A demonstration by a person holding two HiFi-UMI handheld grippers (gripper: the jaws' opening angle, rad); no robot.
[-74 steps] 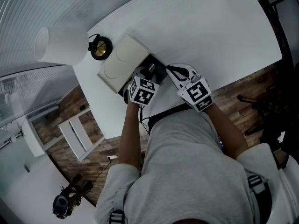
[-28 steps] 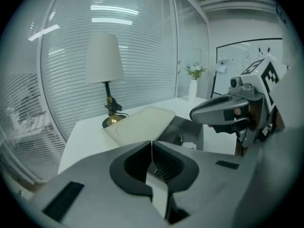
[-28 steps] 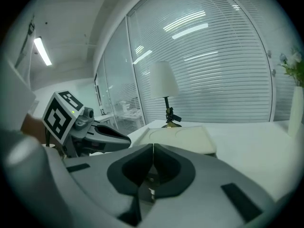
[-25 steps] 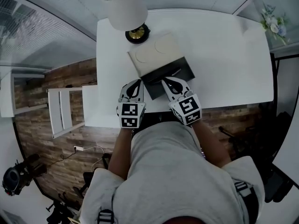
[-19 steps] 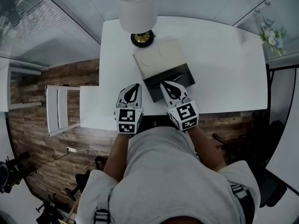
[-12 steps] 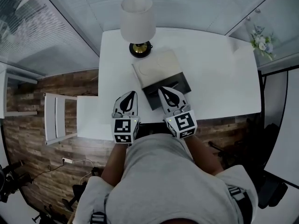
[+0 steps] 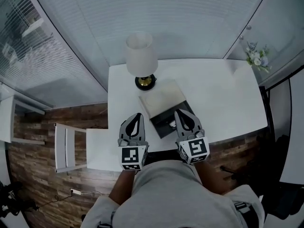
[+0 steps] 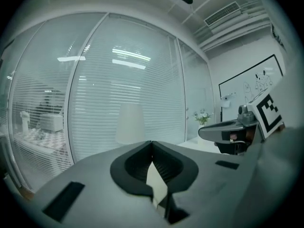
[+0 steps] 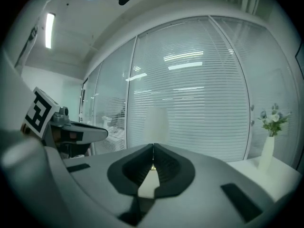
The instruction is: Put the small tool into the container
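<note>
2 closed: L gripper (image 7: 138, 116), R gripper (image 7: 180, 112).

No words, brands or numbers can be read. Low in the head view, the left marker cube (image 7: 132, 156) and right marker cube (image 7: 195, 149) bear only black-and-white square patterns. At right in the left gripper view, a whiteboard (image 8: 247, 82) carries sketches too small to read.

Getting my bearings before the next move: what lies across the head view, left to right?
white chair → left gripper → right gripper → flower vase. The lamp and the container overlap the grippers sideways, so they are left out.
</note>
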